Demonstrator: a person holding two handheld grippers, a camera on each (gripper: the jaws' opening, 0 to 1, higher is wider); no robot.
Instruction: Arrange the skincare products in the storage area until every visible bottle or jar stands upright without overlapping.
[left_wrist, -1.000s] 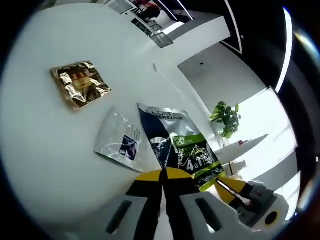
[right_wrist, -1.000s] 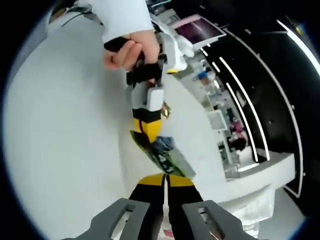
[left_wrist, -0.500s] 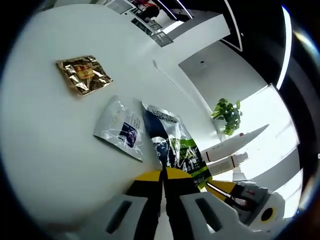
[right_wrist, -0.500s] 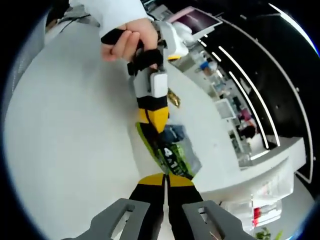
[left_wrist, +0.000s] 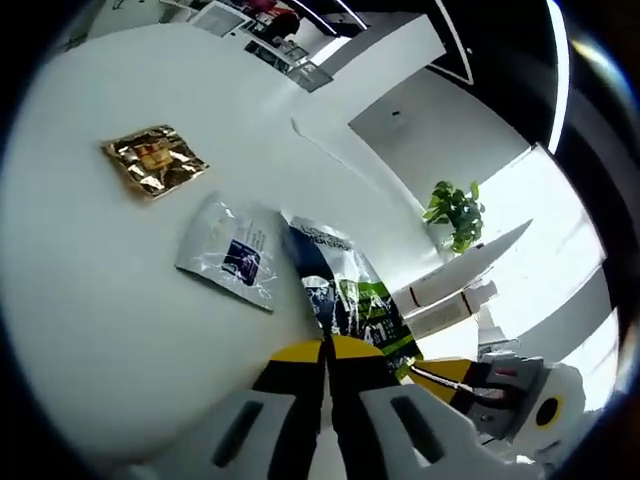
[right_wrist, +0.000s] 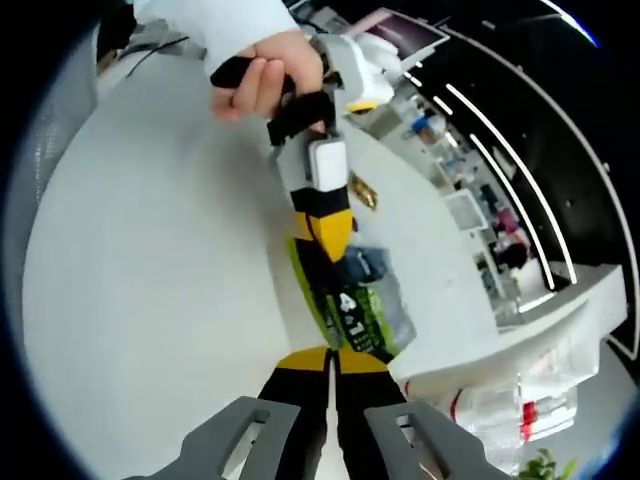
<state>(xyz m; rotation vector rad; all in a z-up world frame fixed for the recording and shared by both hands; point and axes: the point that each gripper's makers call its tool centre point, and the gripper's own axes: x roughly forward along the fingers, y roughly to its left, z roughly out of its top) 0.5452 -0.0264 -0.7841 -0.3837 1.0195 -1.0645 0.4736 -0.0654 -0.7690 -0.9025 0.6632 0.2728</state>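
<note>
Pinching opposite ends of the dark blue-and-green foil sachet (left_wrist: 348, 295) printed "4 in 1", both the left gripper (left_wrist: 326, 352) and right gripper (right_wrist: 332, 360) seem closed, over the white table (left_wrist: 90, 290); a silver sachet (left_wrist: 228, 252) lies beside.

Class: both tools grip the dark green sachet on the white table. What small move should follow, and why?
Probably slide the dark green sachet away from the silver sachet, since their edges touch or overlap. Both the left tool and right tool are shut on opposite ends, so they could shift it together.
</note>
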